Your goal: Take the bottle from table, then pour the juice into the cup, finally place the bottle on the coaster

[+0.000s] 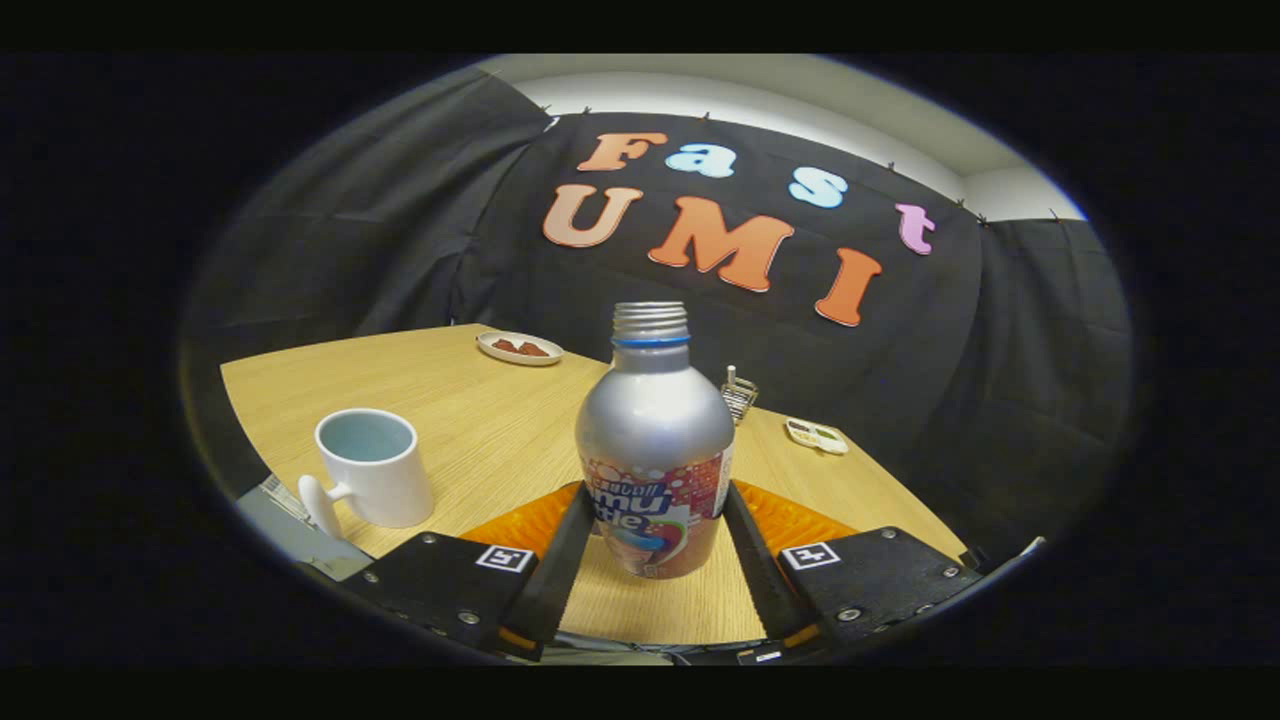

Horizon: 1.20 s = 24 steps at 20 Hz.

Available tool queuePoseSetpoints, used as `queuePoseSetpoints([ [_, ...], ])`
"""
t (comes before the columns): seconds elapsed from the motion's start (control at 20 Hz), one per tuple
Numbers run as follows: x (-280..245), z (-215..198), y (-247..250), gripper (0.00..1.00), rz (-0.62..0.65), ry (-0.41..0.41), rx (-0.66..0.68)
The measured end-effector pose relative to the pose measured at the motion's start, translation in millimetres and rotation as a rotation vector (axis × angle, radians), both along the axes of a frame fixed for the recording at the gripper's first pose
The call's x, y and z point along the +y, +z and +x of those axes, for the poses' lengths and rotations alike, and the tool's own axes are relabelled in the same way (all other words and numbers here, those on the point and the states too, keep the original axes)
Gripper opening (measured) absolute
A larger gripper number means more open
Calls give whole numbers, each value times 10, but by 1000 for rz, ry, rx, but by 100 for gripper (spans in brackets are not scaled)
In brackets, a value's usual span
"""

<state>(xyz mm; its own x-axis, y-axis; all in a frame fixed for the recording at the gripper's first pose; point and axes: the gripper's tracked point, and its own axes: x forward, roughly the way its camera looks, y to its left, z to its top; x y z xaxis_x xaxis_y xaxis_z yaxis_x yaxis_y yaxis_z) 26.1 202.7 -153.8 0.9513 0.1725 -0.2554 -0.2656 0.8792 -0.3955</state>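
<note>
A silver bottle (655, 430) with a coloured label and an open threaded neck stands upright between my fingers. My gripper (657, 492) is shut on it, one finger pressing each side of its lower body. An orange coaster (525, 520) lies on the table just behind the bottle's base and shows on both sides of the fingers. I cannot tell whether the bottle rests on a surface or hangs just above it. A white cup (372, 468) stands to the left of the bottle, its handle towards me, and its inside looks pale.
The wooden table (480, 400) runs back to the black cloth wall. On its far part are a small plate (519, 347) with brown pieces, a metal object (739, 394) behind the bottle and a small flat tray (817, 436) at the right edge.
</note>
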Motion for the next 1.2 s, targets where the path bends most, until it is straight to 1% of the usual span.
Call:
queuePoseSetpoints([
  [0.15,121,-14,-23,75,-55,14,-4],
  [0.35,182,-10,-34,75,-180,23,-35],
  [0.55,222,-17,-54,75,-267,27,-53],
  [0.8,322,20,-14,75,-430,57,-110],
  [0.9,384,4,-60,75,-460,82,-108],
  [1.05,419,-4,-23,75,-525,104,-130],
  [1.2,443,-5,-64,75,-565,124,-125],
])
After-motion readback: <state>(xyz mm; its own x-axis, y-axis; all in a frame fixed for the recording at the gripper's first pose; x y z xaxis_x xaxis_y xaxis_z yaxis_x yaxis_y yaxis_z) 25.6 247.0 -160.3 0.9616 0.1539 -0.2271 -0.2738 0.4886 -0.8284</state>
